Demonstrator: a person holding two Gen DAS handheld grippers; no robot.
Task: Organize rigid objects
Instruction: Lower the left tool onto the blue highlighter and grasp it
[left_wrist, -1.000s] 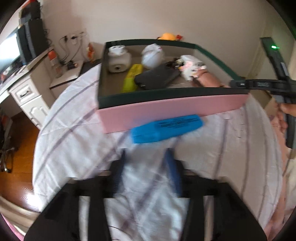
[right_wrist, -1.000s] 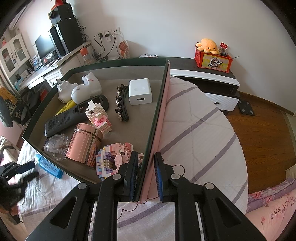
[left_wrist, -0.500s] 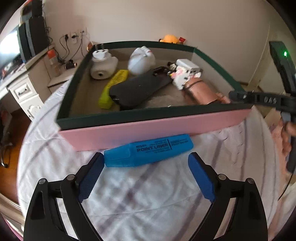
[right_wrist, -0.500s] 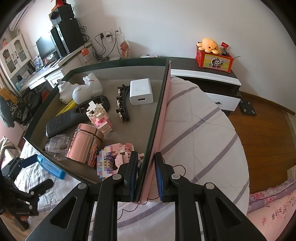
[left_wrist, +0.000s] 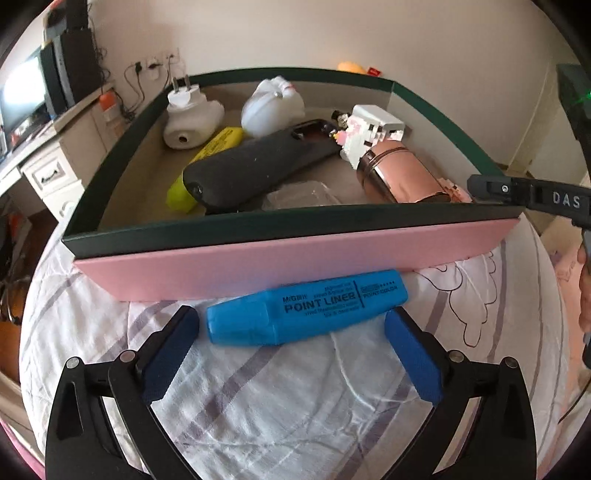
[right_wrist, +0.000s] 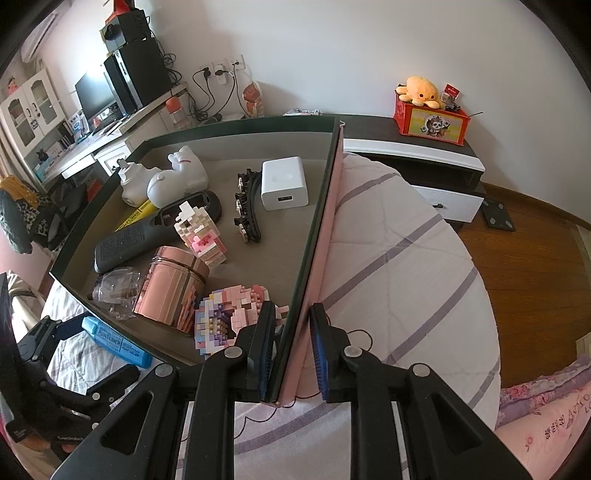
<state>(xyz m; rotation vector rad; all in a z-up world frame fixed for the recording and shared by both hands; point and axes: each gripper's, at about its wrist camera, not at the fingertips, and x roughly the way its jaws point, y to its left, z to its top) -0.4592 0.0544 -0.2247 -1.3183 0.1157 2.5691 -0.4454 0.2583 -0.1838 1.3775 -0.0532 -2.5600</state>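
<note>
Two highlighters show: one blue (left_wrist: 306, 312) on the bed, one yellow (left_wrist: 201, 164) in the box (left_wrist: 280, 254). The box also carries two brick-built figures (right_wrist: 201, 230) (right_wrist: 231, 319), two white ceramic figurines (right_wrist: 177, 182) (right_wrist: 133, 184), one black remote (right_wrist: 147, 230), one white charger (right_wrist: 283, 182), one pink tin (right_wrist: 171, 290), one black hair clip (right_wrist: 245, 208) and one clear plastic case (right_wrist: 116, 291).
</note>
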